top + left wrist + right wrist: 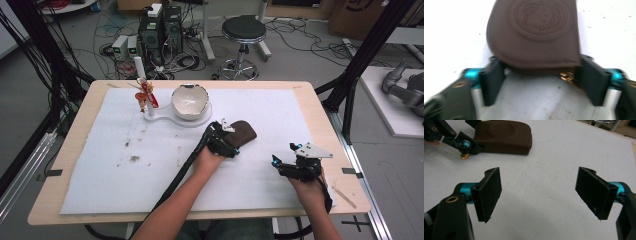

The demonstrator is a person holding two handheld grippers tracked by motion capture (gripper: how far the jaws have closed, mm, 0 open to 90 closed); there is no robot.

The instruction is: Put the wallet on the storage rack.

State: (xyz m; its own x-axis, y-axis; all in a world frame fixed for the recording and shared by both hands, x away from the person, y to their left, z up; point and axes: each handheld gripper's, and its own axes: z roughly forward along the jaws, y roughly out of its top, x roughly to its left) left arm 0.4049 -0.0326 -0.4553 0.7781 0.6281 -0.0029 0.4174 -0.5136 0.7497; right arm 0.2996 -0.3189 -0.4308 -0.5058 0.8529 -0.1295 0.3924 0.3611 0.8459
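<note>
Over on the upper left of the high view, the white stand with its red-and-gold ornament and the cracked white bowl sit on the white mat, well apart from where I'm working. Just right of centre is the brown leather pouch, lying flat on the mat. My left gripper is at its near end, and in the left gripper view the pouch sits between the black pads, both pads at its edges, by the brass zipper pull. So I'd say it's clamped on the pouch, not lifted yet. Further right, my right gripper rests low with its fingers spread wide, nothing between them, only mat. I reckon the grab is just made and everything else is still to do. Plenty of bare mat around the pouch, and the table edge on the right is the closest limit.
</note>
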